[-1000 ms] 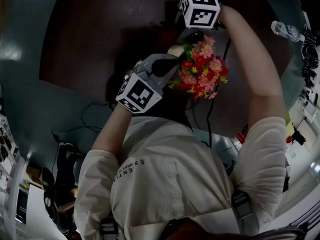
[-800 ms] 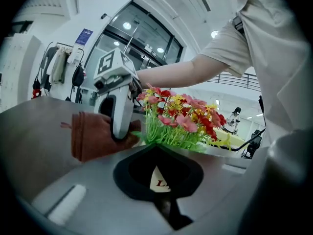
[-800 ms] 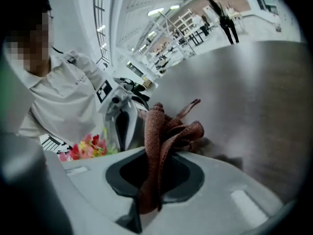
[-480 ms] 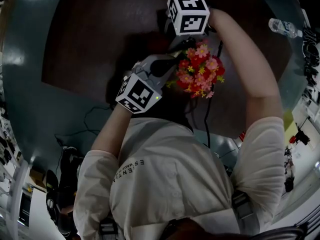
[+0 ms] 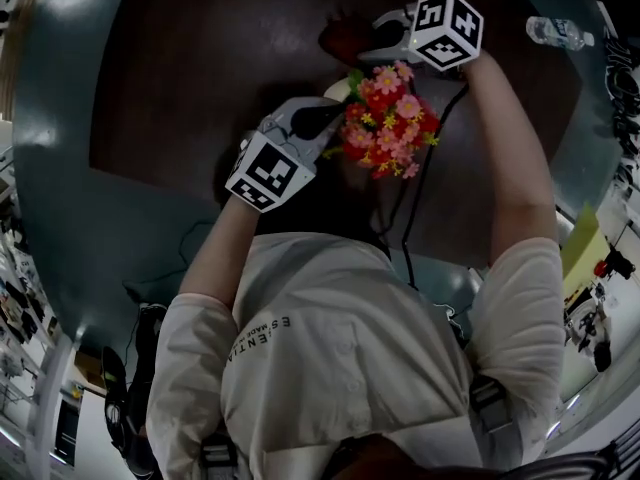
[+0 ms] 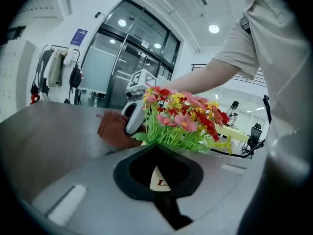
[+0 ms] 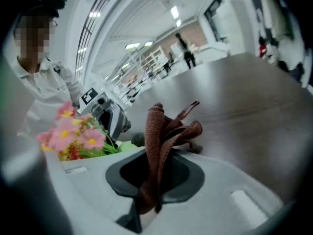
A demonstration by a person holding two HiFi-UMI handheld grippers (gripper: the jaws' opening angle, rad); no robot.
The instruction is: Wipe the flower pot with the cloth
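Our left fingers (image 6: pixel 93 180) grip the flower pot (image 6: pixel 157 176) between them. Our right fingers (image 7: pixel 222 190) pinch the cloth (image 7: pixel 157 126), clear of the pot beyond the flowers (image 5: pixel 388 120). Mid-wipe, we judge: next, press cloth against the pot's wall.

A plastic bottle (image 5: pixel 560 33) lies at the rim of the round dark-brown table (image 5: pixel 200 78).

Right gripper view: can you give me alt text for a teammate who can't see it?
The right tool is shut on a brown cloth that stands up in folds from between its jaws. To the left are pink flowers with the left tool just behind them, and a dark tabletop stretches away on the right.
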